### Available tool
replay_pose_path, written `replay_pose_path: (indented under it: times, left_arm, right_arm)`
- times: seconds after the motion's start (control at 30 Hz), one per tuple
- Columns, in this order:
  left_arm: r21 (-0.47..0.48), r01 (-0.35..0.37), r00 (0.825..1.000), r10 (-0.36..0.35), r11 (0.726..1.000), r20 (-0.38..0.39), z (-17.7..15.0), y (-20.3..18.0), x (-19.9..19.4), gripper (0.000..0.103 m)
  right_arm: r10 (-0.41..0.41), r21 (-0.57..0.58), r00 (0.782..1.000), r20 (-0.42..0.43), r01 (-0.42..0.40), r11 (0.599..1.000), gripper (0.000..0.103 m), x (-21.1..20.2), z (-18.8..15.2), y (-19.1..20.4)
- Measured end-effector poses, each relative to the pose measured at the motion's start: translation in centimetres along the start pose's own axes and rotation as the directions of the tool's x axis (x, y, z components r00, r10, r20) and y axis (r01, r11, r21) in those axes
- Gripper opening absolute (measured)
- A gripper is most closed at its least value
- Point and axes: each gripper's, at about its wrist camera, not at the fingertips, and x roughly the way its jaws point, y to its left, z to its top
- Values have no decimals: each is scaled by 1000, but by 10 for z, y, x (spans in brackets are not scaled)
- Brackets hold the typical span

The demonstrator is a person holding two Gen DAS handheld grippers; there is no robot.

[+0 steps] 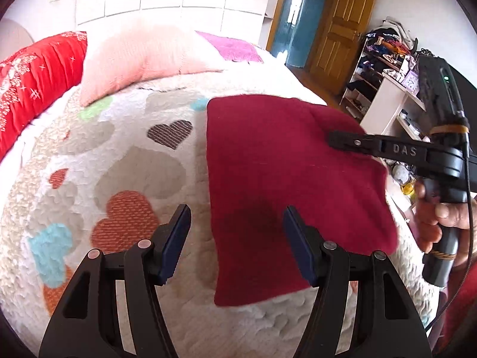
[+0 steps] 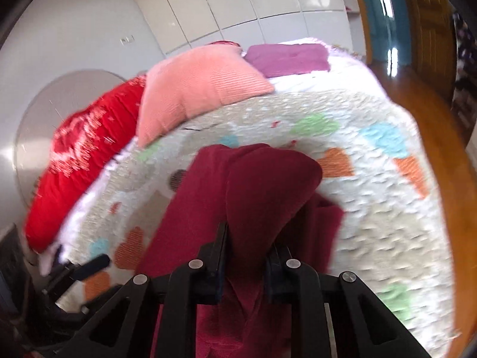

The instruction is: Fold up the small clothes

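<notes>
My right tool (image 2: 246,256) is clamping the dark red cloth (image 1: 286,179) at frame center; my left tool (image 1: 237,240) is hovering with fingers apart over the bed (image 1: 125,155).

A dark red garment (image 1: 286,179) of soft, fleecy cloth is lying on the bed (image 1: 134,161), toward its right side. In the left wrist view it is showing as a roughly rectangular folded piece, smooth on top, with its near and left edges straight and its right edge reaching the bed's side. In the right wrist view, one part of the garment (image 2: 262,197) is being lifted up in a rounded fold, arching over the flatter layer that is lying beneath it on the bed (image 2: 372,208).
</notes>
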Motion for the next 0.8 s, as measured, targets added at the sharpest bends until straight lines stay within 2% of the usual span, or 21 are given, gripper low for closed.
replay_pose_path:
  times: [0.03, 0.1, 0.17, 0.33, 0.43, 0.5, 0.53, 0.63, 0.8]
  left_arm:
    - [5, 2, 1000, -2, 1000, -15, -2, -3, 9, 64]
    - [20, -12, 998, 13, 1000, -63, -7, -11, 26, 64]
    - [25, -14, 995, 16, 1000, -96, -14, -15, 38, 64]
    - [50, -34, 996, 38, 998, -76, -10, -16, 32, 64]
    - [61, -44, 997, 48, 997, -65, -4, -18, 33, 64]
    - [58, -48, 997, 51, 997, -59, -2, -17, 34, 64]
    - [56, -48, 997, 51, 997, -57, -1, -18, 35, 64]
    - [53, -44, 997, 47, 998, -62, -1, -17, 39, 64]
    - [45, -36, 997, 39, 998, -70, -1, -15, 45, 69]
  right_arm:
    - [-20, -2, 1000, -22, 20, 1000, 19, 5, -1, -6]
    - [-10, 27, 998, -62, 11, 1000, 22, 22, -7, -17]
    - [-46, 33, 993, -105, 50, 998, 34, 37, -12, -26]
    - [-56, 98, 998, -10, 57, 994, 38, -3, -10, -31]
    - [19, 122, 1000, 11, -20, 992, 38, -18, -8, -21]
    - [54, 82, 999, 2, -54, 995, 37, -18, -9, -9]
    - [41, 46, 999, -7, -41, 998, 37, -15, -9, -1]
    - [-68, -21, 997, -39, 67, 998, 37, 8, -10, 7]
    - [-109, 19, 989, -97, 111, 994, 31, 49, -10, -12]
